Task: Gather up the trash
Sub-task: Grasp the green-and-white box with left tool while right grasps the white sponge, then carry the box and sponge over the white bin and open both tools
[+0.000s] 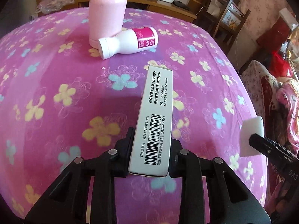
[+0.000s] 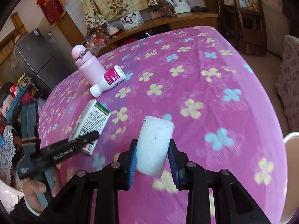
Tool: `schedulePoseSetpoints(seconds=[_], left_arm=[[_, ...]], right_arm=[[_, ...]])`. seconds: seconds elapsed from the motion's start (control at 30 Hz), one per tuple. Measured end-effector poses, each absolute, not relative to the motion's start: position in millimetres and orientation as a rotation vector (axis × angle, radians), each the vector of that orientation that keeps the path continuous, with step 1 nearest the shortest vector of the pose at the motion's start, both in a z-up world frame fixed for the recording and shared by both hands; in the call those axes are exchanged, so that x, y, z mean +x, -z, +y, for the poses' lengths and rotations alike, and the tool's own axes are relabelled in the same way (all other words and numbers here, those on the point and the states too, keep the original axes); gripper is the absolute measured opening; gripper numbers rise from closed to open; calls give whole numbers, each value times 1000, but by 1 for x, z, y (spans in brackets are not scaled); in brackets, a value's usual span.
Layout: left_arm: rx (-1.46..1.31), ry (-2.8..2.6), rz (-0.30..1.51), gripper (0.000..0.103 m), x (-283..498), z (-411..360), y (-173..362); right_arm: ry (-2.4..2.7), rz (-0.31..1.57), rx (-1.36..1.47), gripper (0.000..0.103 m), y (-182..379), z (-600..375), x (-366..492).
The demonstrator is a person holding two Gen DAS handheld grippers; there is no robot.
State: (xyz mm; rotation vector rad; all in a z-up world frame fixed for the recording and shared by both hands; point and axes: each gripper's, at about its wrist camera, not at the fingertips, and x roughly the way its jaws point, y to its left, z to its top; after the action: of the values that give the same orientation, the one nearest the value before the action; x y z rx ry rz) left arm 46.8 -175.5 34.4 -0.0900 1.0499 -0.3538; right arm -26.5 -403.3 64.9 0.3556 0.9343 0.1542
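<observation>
Our left gripper [image 1: 150,160] clamps the box [image 1: 153,119] above the cloth [image 1: 56,93]; our right gripper [image 2: 153,160] squeezes the foam [image 2: 154,145]. Farther off, a white bottle [image 1: 129,42] lies against the pink flask [image 1: 107,13].

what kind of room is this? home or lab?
Most likely a lived-in home, probably a bedroom or living room. A floral pink cloth covers the work surface, framed family photos lean on a wooden shelf behind it, and a grey fridge stands in the corner.
</observation>
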Motion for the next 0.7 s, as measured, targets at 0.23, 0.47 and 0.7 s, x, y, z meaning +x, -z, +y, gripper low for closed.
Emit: schedulePoseSetpoints(seconds=[0.23,0.47,0.7], left_arm=[[-48,386,1006,26,-1,-193,-54],[5,446,974,26,-44,-229,-68],[56,513,952,26,-77,-269,-78]], right_arm=[[-133,925,347,30,-70,-416,-74],[-101,917,372,30,-75,-434,-113],[-53,902,396,30,-79,-461,-149]])
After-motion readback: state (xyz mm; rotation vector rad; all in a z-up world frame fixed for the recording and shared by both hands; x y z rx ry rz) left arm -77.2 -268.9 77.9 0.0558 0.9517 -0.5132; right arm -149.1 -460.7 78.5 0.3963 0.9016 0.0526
